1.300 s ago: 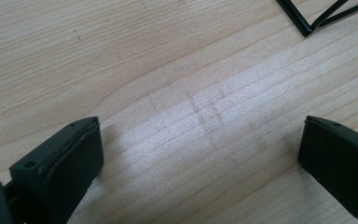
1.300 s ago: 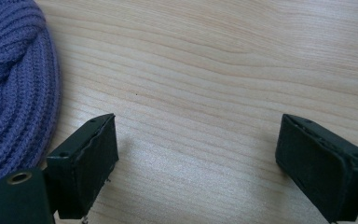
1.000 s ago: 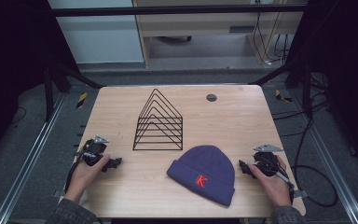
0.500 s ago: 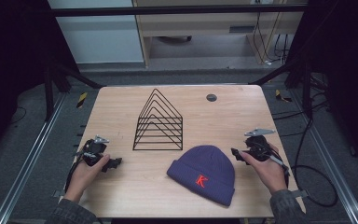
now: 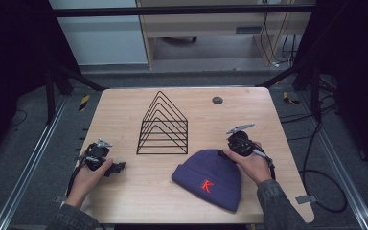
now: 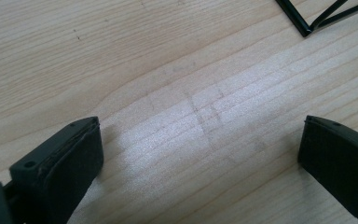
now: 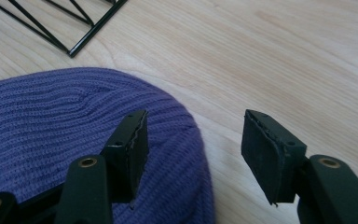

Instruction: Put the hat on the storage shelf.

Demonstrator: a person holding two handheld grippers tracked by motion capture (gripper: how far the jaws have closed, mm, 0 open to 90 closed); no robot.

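- High view: our right gripper (image 5: 230, 152) sits at the crown edge of the beanie (image 5: 208, 177), which lies flat on the bench (image 5: 124, 201) near its front edge, just in front of the wire rack (image 5: 163, 127).
- Right gripper view: our fingers (image 7: 130, 149) are released and spread, one over the purple knit, the other over bare wood beside it. Nothing is grasped yet.
- Our left gripper (image 5: 117, 167) rests low on the bench, well apart from the beanie; in the left gripper view its fingers (image 6: 60, 163) are also released, with only wood grain between them.
- Risk, as we judge it: closing from here may pinch just a thin fold at the rim. The knit is soft and stretchy, so a shallow bite could slide out as we lift.
- Another risk: the outer finger may scrape the bench and jam before the fabric gathers, because it stands so close to the wood.
- If we drag the beanie sideways rather than lift, it could bunch up or catch the rack's near corner (image 7: 72, 51), which stands close by.
- We would want a deeper bite across the crown before closing.
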